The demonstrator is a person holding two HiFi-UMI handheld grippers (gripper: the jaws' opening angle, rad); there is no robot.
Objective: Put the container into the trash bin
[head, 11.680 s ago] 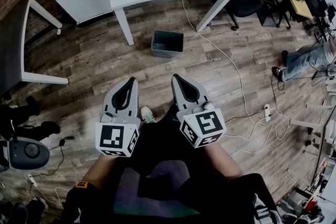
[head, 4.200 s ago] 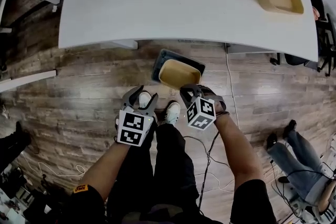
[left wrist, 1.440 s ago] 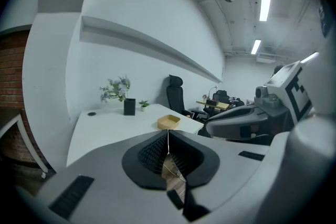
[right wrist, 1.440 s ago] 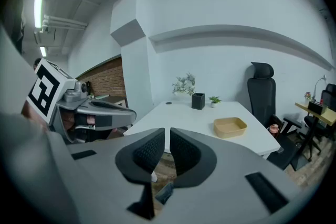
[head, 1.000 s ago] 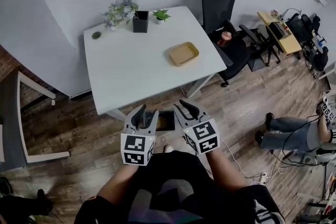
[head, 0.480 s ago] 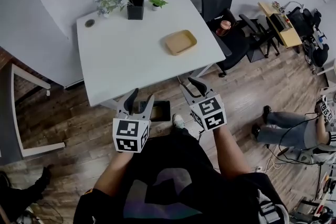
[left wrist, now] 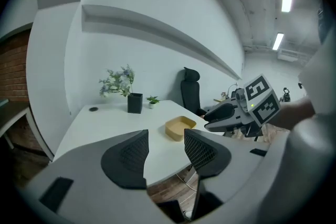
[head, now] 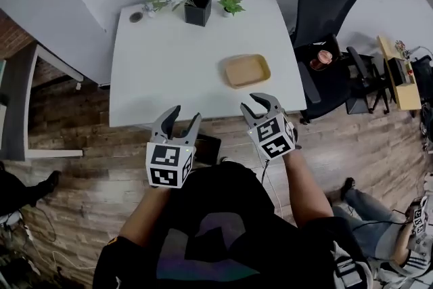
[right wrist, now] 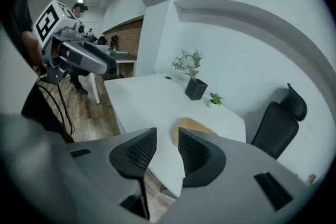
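Nearest, the left gripper [head: 185,115] and the right gripper [head: 259,105] are both hanging with jaws apart, gripping nothing. Between them the trash bin [head: 208,143] is peeking from under the table [head: 169,64] edge, its inside hidden. Farther off, the container [head: 247,70] is lying on the table, ungrasped, so pick-up and drop are remaining

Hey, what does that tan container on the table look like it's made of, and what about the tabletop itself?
The container looks like molded paper pulp or bamboo fibre: matte tan, with thin rounded walls and no shine. The table is likely laminated or painted board, as its top is smooth, flat and evenly white.
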